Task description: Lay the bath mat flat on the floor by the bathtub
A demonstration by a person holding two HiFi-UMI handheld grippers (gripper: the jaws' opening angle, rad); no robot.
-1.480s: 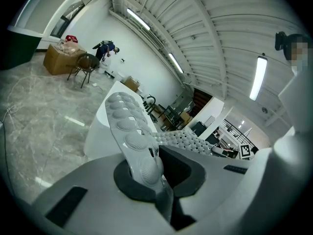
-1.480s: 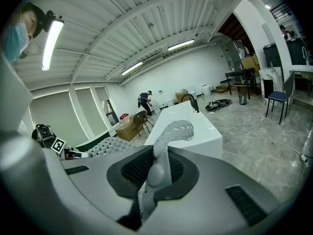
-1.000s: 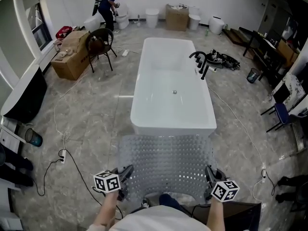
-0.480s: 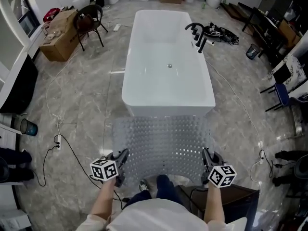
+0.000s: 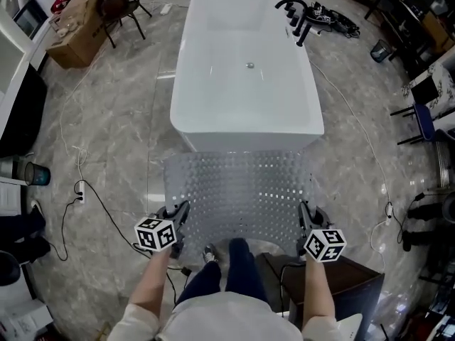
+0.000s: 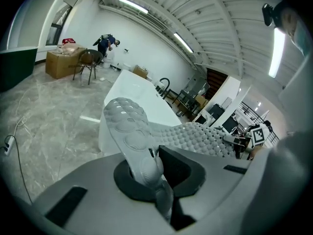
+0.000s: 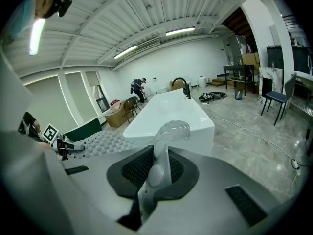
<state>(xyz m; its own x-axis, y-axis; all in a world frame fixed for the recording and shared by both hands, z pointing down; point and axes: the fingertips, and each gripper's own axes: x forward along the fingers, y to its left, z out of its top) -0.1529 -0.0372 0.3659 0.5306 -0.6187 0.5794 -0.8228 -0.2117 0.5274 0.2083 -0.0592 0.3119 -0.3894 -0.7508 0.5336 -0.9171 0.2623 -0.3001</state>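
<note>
The left gripper (image 5: 182, 215) pinches the near left corner of the bath mat (image 5: 238, 190), the right gripper (image 5: 304, 215) its near right corner. The mat stretches away between them over the floor (image 5: 106, 141), its far edge at the near end of the bathtub (image 5: 245, 69)

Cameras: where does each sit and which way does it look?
Head view: on the person's head, looking down at bath mat and bathtub; forearms, legs show.
Left gripper view: on the left hand-held gripper, looking along its jaws, shut on the bath mat.
Right gripper view: same, on the right hand-held gripper.
All show bath mat, bathtub.
</note>
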